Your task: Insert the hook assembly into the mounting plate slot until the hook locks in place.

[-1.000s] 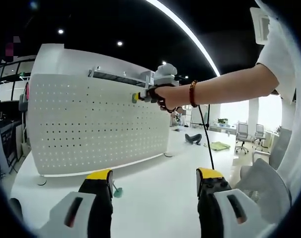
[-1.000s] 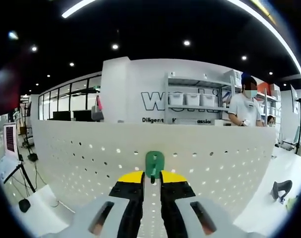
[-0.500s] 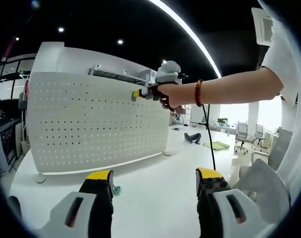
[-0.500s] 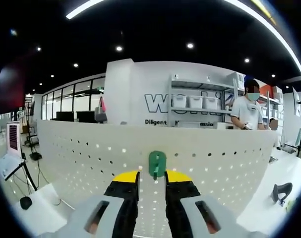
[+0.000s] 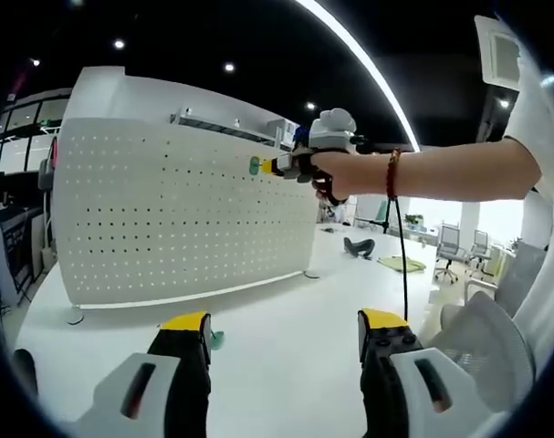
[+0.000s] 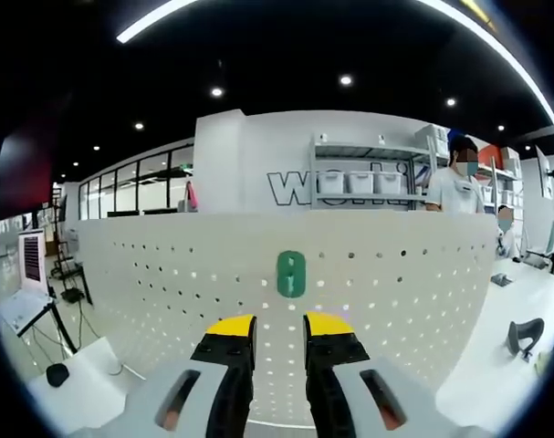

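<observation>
Right gripper view: green hook [image 6: 290,274] sits on the pegboard [image 6: 149,283], apart from the released right gripper [image 6: 279,330]. Insertion looks done; next, check the lock.

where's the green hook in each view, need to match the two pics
Left gripper view: the green hook sits high on the white pegboard, upper centre, just left of the right gripper.
Right gripper view: the green hook is at centre on the pegboard, above the right gripper.
Shared landmark: the perforated white pegboard.
</observation>
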